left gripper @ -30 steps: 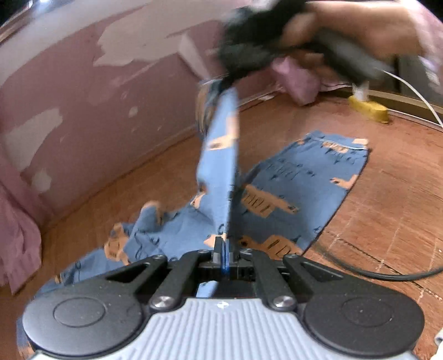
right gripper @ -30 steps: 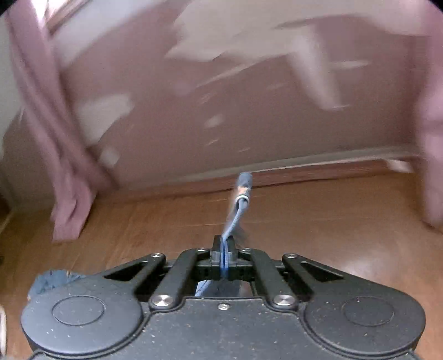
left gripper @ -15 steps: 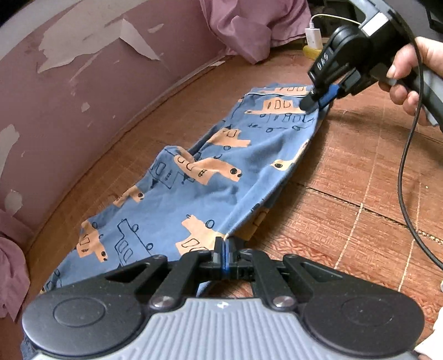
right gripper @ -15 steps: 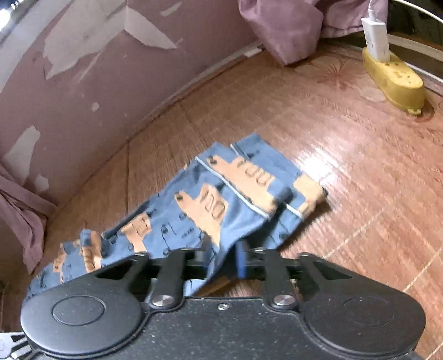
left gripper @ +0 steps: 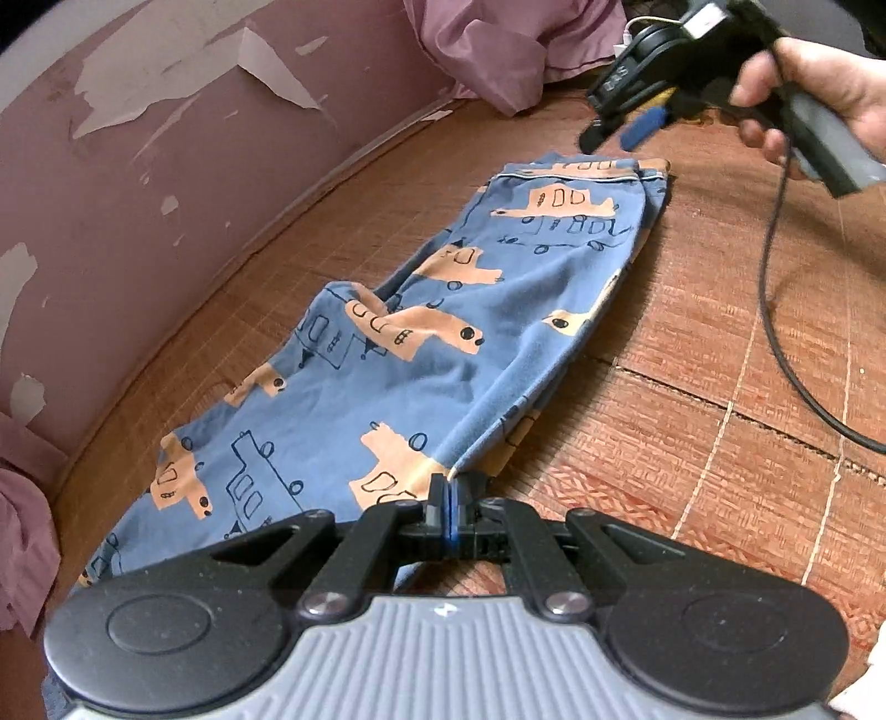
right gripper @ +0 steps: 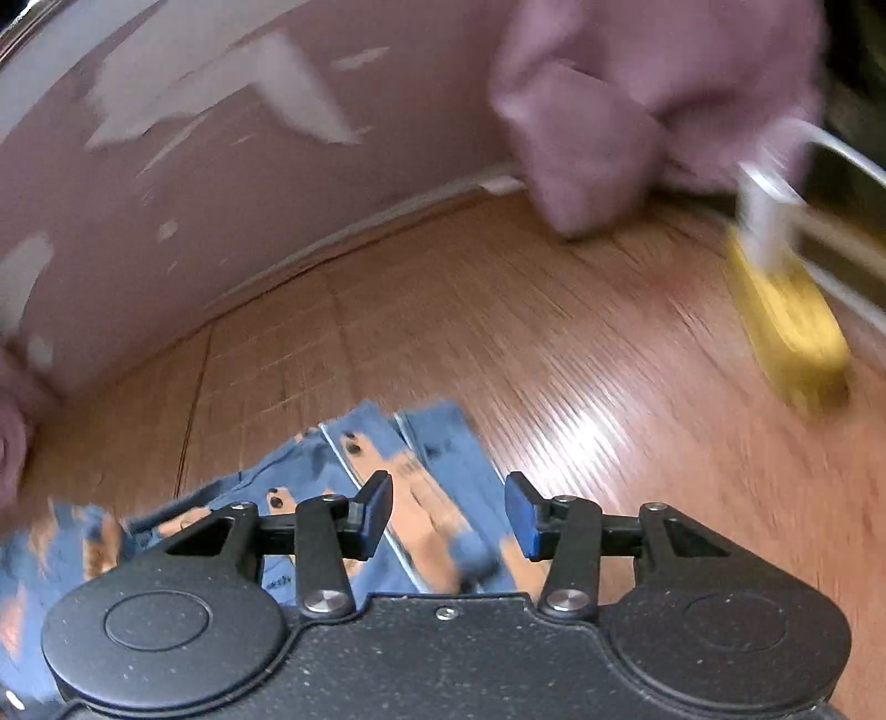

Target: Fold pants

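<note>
Blue pants printed with orange vehicles lie folded lengthwise on the wooden floor, one leg over the other. My left gripper is shut on the near edge of the cloth. In the left wrist view the right gripper hovers open just above the far hem end, held by a hand. In the right wrist view, which is blurred, the right gripper stands open over the pants with nothing between its fingers.
A pink wall with peeling paint runs along the left. Mauve cloth hangs at the far corner and at the left edge. A yellow power strip lies at the back right. A black cable trails over the floor.
The right gripper has let go of the far hem end, opened and lifted away. The pants have settled flat. My left gripper still holds the near edge.
</note>
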Available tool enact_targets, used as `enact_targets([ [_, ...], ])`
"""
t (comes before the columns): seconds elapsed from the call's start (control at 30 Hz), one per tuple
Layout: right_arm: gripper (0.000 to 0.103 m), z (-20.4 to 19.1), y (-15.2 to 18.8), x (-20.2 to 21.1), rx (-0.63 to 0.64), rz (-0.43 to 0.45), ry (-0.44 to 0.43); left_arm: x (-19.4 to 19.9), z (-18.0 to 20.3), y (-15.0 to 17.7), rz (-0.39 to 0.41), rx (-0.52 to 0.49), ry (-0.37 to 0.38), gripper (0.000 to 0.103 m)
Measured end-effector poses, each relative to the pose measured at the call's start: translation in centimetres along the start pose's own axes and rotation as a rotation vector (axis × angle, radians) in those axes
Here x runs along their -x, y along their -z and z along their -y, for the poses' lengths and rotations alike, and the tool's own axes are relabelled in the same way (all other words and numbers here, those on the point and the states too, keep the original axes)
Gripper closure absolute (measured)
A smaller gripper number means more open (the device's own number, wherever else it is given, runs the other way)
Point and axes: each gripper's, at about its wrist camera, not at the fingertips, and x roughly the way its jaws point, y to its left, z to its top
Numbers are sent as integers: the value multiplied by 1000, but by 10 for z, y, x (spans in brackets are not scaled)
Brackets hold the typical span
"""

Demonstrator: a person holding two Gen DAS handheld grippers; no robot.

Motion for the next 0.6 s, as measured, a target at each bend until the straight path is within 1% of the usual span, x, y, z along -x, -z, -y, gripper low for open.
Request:
enact_targets([
  [0.03, 56, -2, -5, -9, 51, -11, -36, 0, 0, 0, 0, 1, 2, 102],
  [0.1, 56, -8, -16, -24, 146, -16, -81, -1, 0, 0, -1, 1, 2, 102],
  [0.17, 60, -14, -25, -36, 205, -33, -104, -1, -1, 0, -1, 2, 4, 102],
  [0.2, 64, -16, -29, -44, 229, -53, -110, -1, -1, -1, -2, 5, 5, 102],
  [0.23, 68, -18, -31, -50, 241, -76, -115, -2, -1, -1, -3, 10, 4, 102],
  [0.27, 69, -19, -32, -56, 244, -96, -120, -2, -1, -1, -4, 15, 5, 102],
  [0.33, 71, -22, -29, -59, 260, -97, -121, -1, -2, 0, -1, 22, 6, 102],
  [0.37, 73, -23, -28, -58, 271, -92, -114, -1, -2, 0, 0, 27, 7, 102],
  [0.4, 91, -23, -27, -57, 274, -81, -106, -1, -2, 0, 1, 31, 8, 102],
  [0.43, 97, -23, -25, -56, 275, -72, -98, 0, -3, 0, 4, 34, 9, 102],
  [0.53, 98, -24, -19, -50, 265, -45, -98, 1, -3, 1, 11, 36, 9, 102],
  [0.6, 98, -23, -17, -37, 246, -4, -84, 1, -4, 0, 20, 42, 5, 102],
])
